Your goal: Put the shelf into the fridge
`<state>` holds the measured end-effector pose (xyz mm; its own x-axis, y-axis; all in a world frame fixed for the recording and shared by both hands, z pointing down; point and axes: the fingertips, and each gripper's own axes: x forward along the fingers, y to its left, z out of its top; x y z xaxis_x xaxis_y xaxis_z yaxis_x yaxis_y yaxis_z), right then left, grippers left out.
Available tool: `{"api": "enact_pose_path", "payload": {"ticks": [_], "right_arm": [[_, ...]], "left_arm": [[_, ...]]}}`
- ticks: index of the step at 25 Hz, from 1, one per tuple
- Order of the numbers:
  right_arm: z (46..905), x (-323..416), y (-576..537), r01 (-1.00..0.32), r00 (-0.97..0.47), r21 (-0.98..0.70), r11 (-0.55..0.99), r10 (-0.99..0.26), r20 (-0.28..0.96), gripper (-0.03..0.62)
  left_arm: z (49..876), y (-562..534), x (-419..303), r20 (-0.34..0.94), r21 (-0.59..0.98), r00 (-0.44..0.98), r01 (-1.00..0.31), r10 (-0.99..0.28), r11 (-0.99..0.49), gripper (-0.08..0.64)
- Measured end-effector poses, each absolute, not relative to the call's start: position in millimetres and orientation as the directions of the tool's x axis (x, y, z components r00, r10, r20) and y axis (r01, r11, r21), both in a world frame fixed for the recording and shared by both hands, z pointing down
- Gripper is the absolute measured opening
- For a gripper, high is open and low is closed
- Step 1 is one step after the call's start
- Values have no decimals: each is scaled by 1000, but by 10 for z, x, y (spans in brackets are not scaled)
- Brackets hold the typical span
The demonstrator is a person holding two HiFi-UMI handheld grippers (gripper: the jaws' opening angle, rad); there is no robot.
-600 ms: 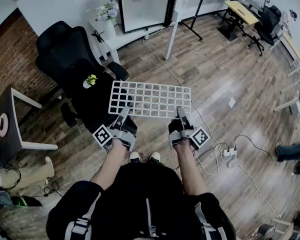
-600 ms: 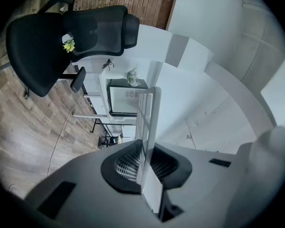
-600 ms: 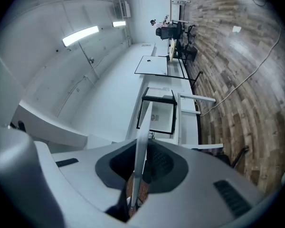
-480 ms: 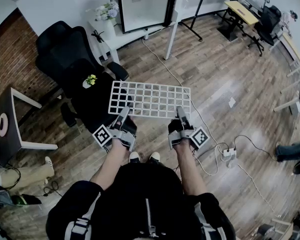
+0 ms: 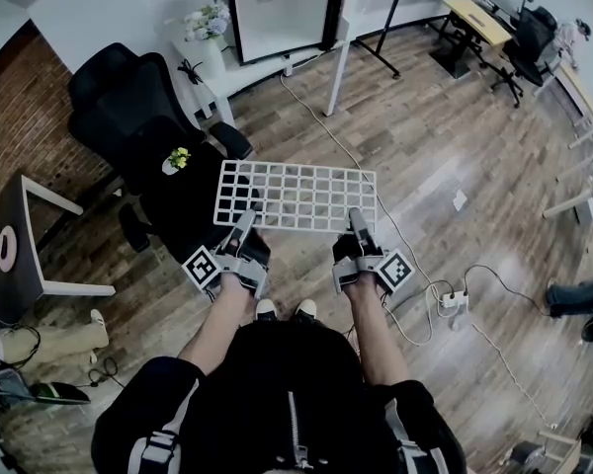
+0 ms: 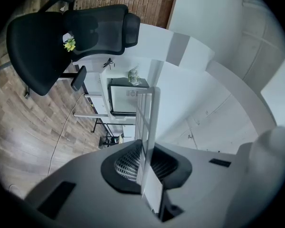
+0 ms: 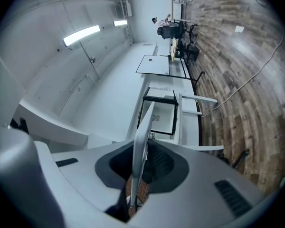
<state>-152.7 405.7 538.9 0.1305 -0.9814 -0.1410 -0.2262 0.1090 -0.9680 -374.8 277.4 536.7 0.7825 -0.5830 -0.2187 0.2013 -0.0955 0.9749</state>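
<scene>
- Over the floor (image 5: 445, 136), the left gripper (image 5: 245, 225) and right gripper (image 5: 357, 224) both pinch the near edge of the shelf (image 5: 298, 196).
- Best to carry it level and evenly toward the fridge (image 5: 282, 13).

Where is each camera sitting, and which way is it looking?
Head view: on the person's head, facing steeply down at the wood floor; shows both arms, with left gripper and right gripper holding the white wire shelf.
Left gripper view: on the left gripper, facing along its own grey jaws, shut on the shelf's edge, towards the fridge and black office chair.
Right gripper view: on the right gripper, facing along its jaws, shut on the shelf, towards the fridge.
Shared: all three show the shelf and fridge.
</scene>
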Motion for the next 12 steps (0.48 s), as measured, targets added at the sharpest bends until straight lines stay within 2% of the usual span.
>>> {"api": "enact_pose_path", "payload": {"ticks": [12], "right_arm": [[5359, -1313, 3978, -214, 95, -969, 123, -985, -146, 57]], "left_arm": [[5298, 2761, -3532, -228, 973, 765, 203, -603, -111, 44]]}}
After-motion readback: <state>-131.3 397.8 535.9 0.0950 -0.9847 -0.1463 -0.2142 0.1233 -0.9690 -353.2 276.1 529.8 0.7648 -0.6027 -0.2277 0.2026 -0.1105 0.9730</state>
